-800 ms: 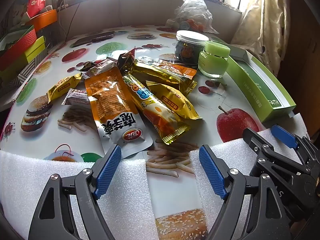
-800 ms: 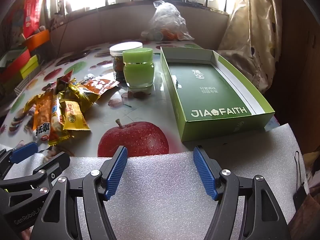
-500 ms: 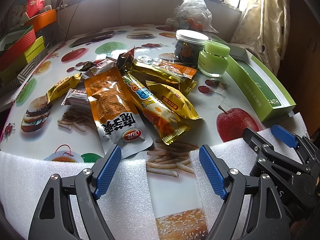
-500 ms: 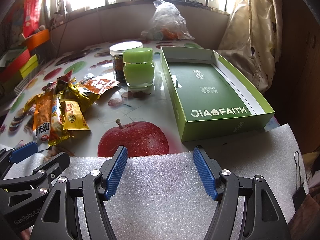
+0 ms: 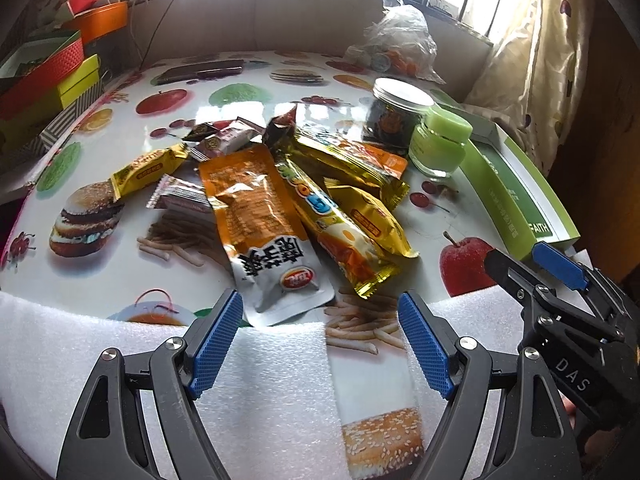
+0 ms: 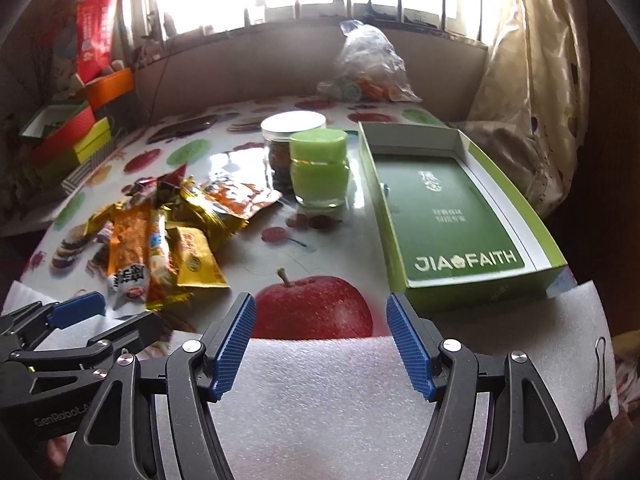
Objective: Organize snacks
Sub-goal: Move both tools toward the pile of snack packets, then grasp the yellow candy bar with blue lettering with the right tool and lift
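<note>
A heap of snack packets lies on a worktop covered in a fruit-and-burger print, with a long orange pouch on top reaching toward the near edge. The left gripper hovers over white foam sheets at that edge, its jaws spread wide and empty, while the right gripper hangs beside it, jaws likewise released. To the right of the heap stand a white-lidded jar and a green jar, next to an open green box marked JIA FAITH.
</note>
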Motion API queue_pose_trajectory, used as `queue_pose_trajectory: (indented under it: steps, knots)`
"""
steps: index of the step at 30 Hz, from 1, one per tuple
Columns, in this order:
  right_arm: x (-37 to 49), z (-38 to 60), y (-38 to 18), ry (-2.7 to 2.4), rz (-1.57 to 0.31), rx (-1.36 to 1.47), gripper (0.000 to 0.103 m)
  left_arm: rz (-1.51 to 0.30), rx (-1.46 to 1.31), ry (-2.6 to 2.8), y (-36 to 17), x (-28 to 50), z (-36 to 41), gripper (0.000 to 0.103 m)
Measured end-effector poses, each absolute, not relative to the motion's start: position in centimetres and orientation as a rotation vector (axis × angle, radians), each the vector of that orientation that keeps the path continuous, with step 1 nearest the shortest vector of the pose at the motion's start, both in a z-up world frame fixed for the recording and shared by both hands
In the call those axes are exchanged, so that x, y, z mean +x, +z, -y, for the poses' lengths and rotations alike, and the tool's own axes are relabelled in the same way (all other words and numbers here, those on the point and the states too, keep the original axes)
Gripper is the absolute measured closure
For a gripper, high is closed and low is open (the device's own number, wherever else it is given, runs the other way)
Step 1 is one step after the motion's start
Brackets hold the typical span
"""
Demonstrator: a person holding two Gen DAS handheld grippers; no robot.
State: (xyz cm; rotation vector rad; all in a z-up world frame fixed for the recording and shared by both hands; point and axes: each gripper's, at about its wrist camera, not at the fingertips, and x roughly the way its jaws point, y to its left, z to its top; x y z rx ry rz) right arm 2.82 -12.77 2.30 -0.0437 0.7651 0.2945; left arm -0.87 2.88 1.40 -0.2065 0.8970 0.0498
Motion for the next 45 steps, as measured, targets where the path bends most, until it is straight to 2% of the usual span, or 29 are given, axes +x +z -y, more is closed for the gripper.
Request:
queue_pose_trajectory:
  steps: [10, 16, 19, 23, 26, 39, 43, 45]
  knots:
    - [5.2, 6.1, 3.7, 0.575, -0.796, -0.102, 0.035, -0.868, -0.299, 0.150, 2.3, -1.5, -8.5, 0.023]
    - [6.3, 3.1, 3.2, 0.679, -0.832, -0.116, 0.044, -0.862, -0.328, 0.203, 2.4, -1.9, -10.6, 0.023]
    - [7.0, 2.3, 2.4, 0.683, -0.852, -0.128, 0.055, -0.869, -0.340, 0.217, 2.2, -1.9, -11.3, 0.023]
    - [7.3, 1.4, 1.8, 0.706, -0.862, -0.164, 0.064, -0.878, -0.349, 0.229, 1.9, -2.1, -12.0, 0.023]
    - [7.5, 1.1, 1.9, 0.704, -0.863, -0.180, 0.068, -0.880, -0.359, 0.238, 1.9, -2.2, -12.5, 0.023]
    - [8.1, -0.1, 0.6, 0.751, -0.897, -0.169, 0.069, -0.887, -0.382, 0.240, 1.6, -2.1, -13.3, 0.023]
    - [8.3, 0.1, 0.3, 0.743, -0.902, -0.162, 0.081, -0.889, -0.393, 0.231, 1.7, -1.9, -13.3, 0.023]
    - [8.2, 0.3, 0.3, 0.736, -0.901, -0.161, 0.081, -0.896, -0.404, 0.222, 1.7, -1.7, -13.3, 0.023]
